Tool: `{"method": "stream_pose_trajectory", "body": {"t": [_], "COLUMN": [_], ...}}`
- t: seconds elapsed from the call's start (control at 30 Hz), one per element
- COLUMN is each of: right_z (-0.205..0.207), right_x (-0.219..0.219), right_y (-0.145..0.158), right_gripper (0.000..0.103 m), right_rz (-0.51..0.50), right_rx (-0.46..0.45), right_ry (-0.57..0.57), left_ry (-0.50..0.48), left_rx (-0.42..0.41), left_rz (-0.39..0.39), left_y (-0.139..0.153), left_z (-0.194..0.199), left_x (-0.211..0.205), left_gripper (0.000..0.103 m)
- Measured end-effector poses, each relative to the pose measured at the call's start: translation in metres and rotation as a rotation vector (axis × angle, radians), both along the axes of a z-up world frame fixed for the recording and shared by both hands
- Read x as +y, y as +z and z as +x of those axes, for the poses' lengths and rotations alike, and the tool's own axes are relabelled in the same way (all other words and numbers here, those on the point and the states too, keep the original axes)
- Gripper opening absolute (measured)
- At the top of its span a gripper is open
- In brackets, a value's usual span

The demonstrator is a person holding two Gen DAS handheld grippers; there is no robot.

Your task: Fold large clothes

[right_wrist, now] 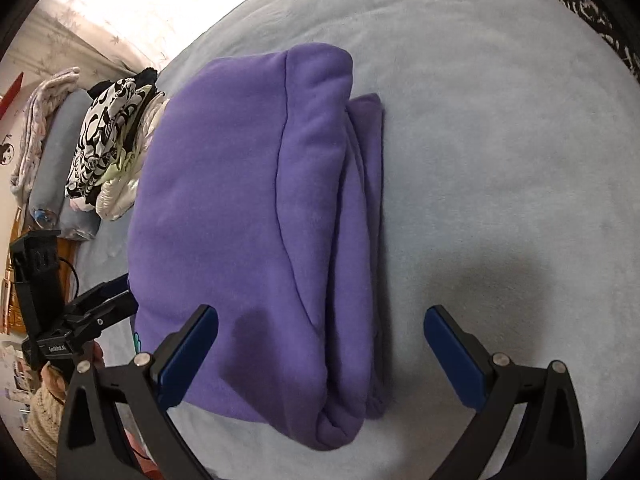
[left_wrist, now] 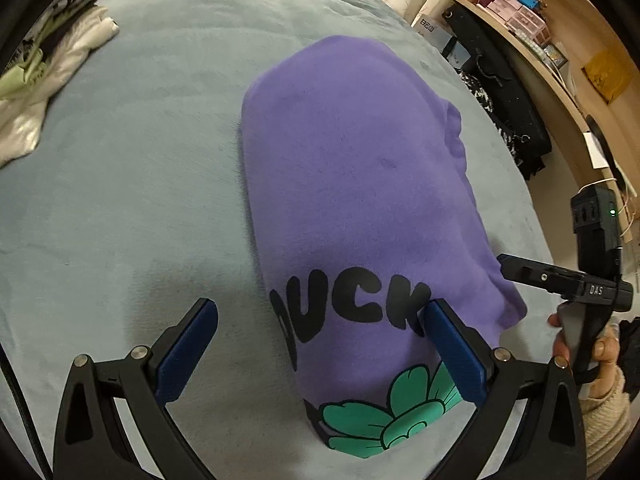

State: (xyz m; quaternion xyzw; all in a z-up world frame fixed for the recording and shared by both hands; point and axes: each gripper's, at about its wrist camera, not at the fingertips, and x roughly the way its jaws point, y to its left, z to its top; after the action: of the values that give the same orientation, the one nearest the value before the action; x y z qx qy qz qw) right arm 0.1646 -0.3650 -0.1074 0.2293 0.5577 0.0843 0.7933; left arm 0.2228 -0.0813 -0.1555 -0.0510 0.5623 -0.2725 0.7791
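— Left tool point(left_wrist: 320, 354) gapes wide with nothing held, low at the printed end of our hoodie point(left_wrist: 360, 184).

— And the hoodie lies folded on the bed point(left_wrist: 140, 160), long axis running away from that tool. Our right tool point(right_wrist: 320, 354) is spread and empty too, at the side with the stacked edges; we judge both about equally near.

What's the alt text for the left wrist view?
A folded purple sweatshirt with black lettering and a green flower print lies on a pale blue blanket, between the open left gripper fingers; the right gripper reaches in at right.
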Motion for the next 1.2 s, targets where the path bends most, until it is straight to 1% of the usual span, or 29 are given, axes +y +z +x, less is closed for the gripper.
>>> {"method": "stream_pose_trajectory", "body": {"t": [0.1,0.27,0.33,0.43,0.57,0.67,0.83,0.87,0.93,0.97,1.03,1.1,1.13,1.2], "right_z": [0.003,0.009,0.012,0.021,0.031,0.04,0.039,0.036,0.032,0.031,0.029,0.027,0.026,0.023], "right_x": [-0.004,-0.007,-0.007,-0.004,0.004,0.009,0.01,0.008,0.009,0.01,0.009,0.012,0.014,0.02], "right_y": [-0.006,-0.016,-0.022,-0.034,-0.052,-0.063,-0.065,-0.064,-0.061,-0.059,-0.053,-0.047,-0.044,-0.038], "right_gripper": [0.103,0.103,0.103,0.102,0.101,0.101,0.1,0.098,0.086,0.083,0.068,0.057,0.053,0.05], "right_rz": [0.053,0.104,0.129,0.175,0.24,0.274,0.287,0.284,0.286,0.287,0.282,0.261,0.234,0.189], "right_rx": [0.004,0.014,0.028,0.049,0.07,0.059,0.016,0.01,-0.004,-0.01,-0.027,-0.042,-0.053,-0.067], "right_ry": [-0.003,0.006,0.01,0.029,0.054,0.048,0.043,0.043,0.047,0.046,0.047,0.041,0.039,0.037], "left_ry": [-0.015,-0.065,-0.072,-0.068,-0.087,-0.092,-0.088,-0.084,-0.065,-0.055,-0.046,-0.051,-0.055,-0.064], "left_rx": [0.035,0.144,0.149,0.141,0.147,0.16,0.179,0.178,0.161,0.145,0.089,0.025,0.003,-0.048], "left_rz": [-0.045,-0.134,-0.153,-0.16,-0.166,-0.168,-0.182,-0.177,-0.135,-0.109,-0.046,0.012,0.031,0.068], "left_y": [-0.006,-0.027,-0.033,-0.039,-0.043,-0.047,-0.056,-0.057,-0.053,-0.049,-0.039,-0.031,-0.027,-0.019], "left_z": [0.003,0.004,0.004,0.004,0.007,0.011,0.017,0.016,0.012,0.01,0.003,-0.004,-0.007,-0.013], "left_x": [-0.001,-0.012,-0.018,-0.024,-0.023,-0.019,-0.023,-0.025,-0.031,-0.04,-0.051,-0.06,-0.063,-0.071], "left_gripper": [0.102,0.102,0.102,0.103,0.103,0.103,0.103,0.103,0.103,0.103,0.103,0.102,0.102,0.098]}}
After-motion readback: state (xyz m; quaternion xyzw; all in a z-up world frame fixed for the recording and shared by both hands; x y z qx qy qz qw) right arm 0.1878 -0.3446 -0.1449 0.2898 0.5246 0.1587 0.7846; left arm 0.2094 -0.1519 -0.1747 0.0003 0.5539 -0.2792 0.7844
